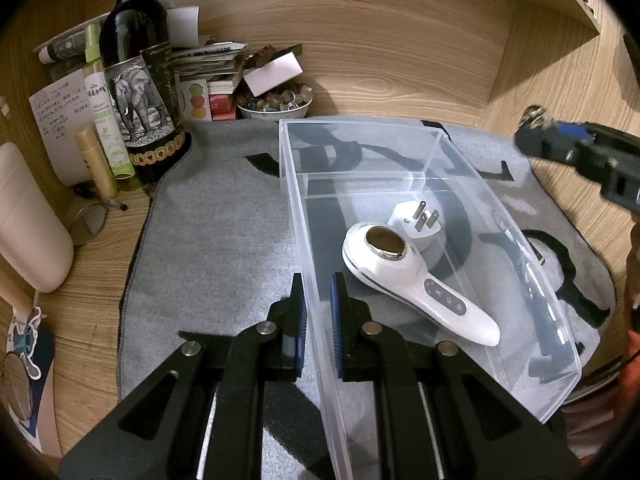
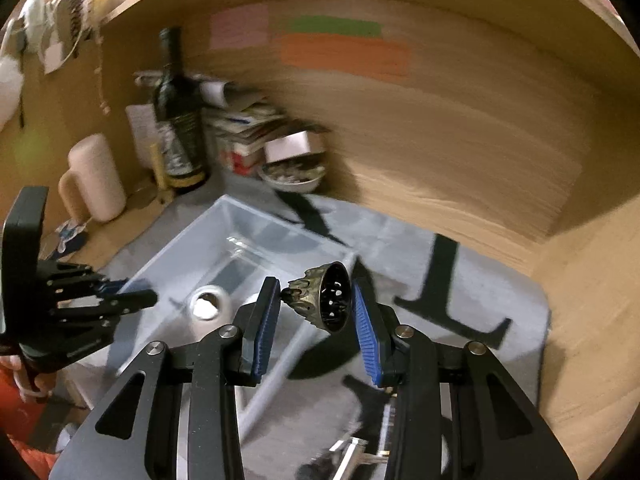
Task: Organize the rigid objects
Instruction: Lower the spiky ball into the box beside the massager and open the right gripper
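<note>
A clear plastic box [image 1: 532,280] stands on a grey mat [image 1: 216,240]. Inside lie a white handheld device [image 1: 416,280] with a metal disc head and a white plug adapter [image 1: 420,220]. My left gripper [image 1: 318,292] is shut on the box's left wall. My right gripper [image 2: 316,300] is shut on a small bronze ornament [image 2: 324,298] with a dark perforated round face, held in the air above the box [image 2: 224,236]. The right gripper also shows at the right edge of the left wrist view [image 1: 532,120], raised above the mat.
A wine bottle [image 1: 140,80], a spray bottle [image 1: 106,120], a beige tube [image 1: 96,160], stacked papers and a bowl of stones [image 1: 274,104] crowd the back left corner. A cream container [image 1: 28,220] stands at left. Wooden walls close the back and right.
</note>
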Motion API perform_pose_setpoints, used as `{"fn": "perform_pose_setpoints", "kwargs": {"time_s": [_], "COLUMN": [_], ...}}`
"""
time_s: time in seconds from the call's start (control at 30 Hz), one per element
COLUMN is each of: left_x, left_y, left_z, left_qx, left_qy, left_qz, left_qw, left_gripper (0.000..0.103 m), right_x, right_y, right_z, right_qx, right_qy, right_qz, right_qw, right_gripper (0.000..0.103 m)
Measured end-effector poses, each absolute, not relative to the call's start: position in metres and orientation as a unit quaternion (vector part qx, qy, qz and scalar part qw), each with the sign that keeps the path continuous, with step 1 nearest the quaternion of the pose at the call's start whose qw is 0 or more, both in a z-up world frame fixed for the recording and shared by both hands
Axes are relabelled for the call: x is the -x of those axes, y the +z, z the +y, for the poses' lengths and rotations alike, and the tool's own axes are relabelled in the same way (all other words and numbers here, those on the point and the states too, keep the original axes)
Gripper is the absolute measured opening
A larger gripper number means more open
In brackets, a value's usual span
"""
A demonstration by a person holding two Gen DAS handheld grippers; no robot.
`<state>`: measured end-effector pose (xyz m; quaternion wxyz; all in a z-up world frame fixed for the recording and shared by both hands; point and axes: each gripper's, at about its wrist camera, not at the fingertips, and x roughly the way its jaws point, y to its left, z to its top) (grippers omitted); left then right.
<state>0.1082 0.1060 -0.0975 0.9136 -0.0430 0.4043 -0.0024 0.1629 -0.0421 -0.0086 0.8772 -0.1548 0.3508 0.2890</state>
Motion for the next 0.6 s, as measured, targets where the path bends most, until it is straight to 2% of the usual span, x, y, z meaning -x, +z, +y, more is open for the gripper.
{"fn": "perform_pose_setpoints", "kwargs": {"time_s": [0.6], "left_x": [-0.109], "left_y": [-0.098], "left_z": [0.104], "left_qx": [0.045], "left_qy": [-0.003], "left_qz": [0.404], "left_qw": [0.914], "left_gripper": [0.011], "right_x": [-0.155], "right_y": [-0.067], "right_z": [0.005], "right_qx": [0.246], "right_qy": [0.320], "right_qz": [0.417], "right_qw": [0.814], "right_gripper": [0.034]}}
